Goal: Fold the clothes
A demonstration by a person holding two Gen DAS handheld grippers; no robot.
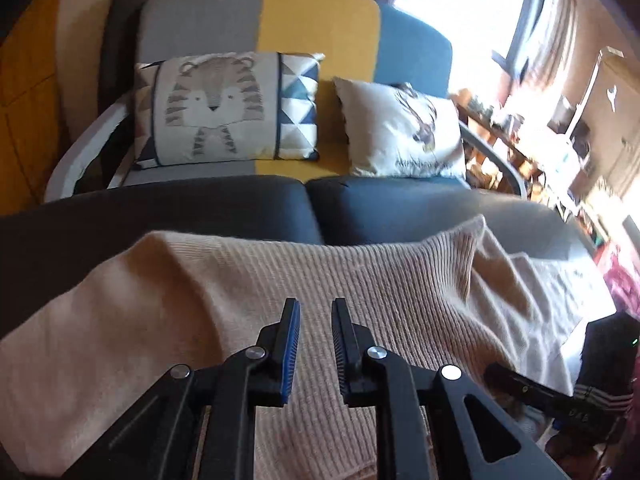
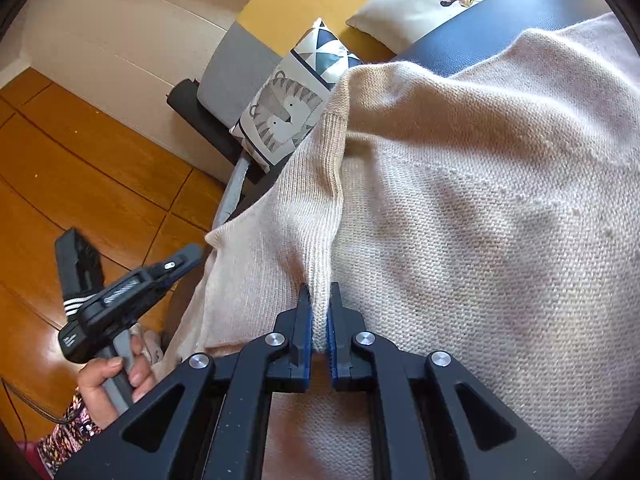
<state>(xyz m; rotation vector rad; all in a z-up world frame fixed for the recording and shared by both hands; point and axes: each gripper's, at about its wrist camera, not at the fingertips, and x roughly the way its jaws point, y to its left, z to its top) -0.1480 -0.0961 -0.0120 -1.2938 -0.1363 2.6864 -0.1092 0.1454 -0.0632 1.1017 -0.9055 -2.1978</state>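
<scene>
Right wrist view shows the right gripper (image 2: 319,320) pinching a ribbed fold of the beige sweater (image 2: 480,220) spread over the dark seat (image 1: 200,208), the left gripper (image 1: 316,320) hovering apart, seemingly empty; carry the fold level, unstretched.

Left wrist view — low over the beige sweater (image 1: 320,280), facing the sofa (image 1: 320,20) back. Right wrist view — close on the knit, angled leftward toward the wood floor (image 2: 80,160). Shared: sweater, tiger cushion (image 1: 216,108), deer cushion (image 1: 404,128).

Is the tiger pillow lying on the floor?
No, the tiger pillow sits on the sofa, leaning against its back.
</scene>
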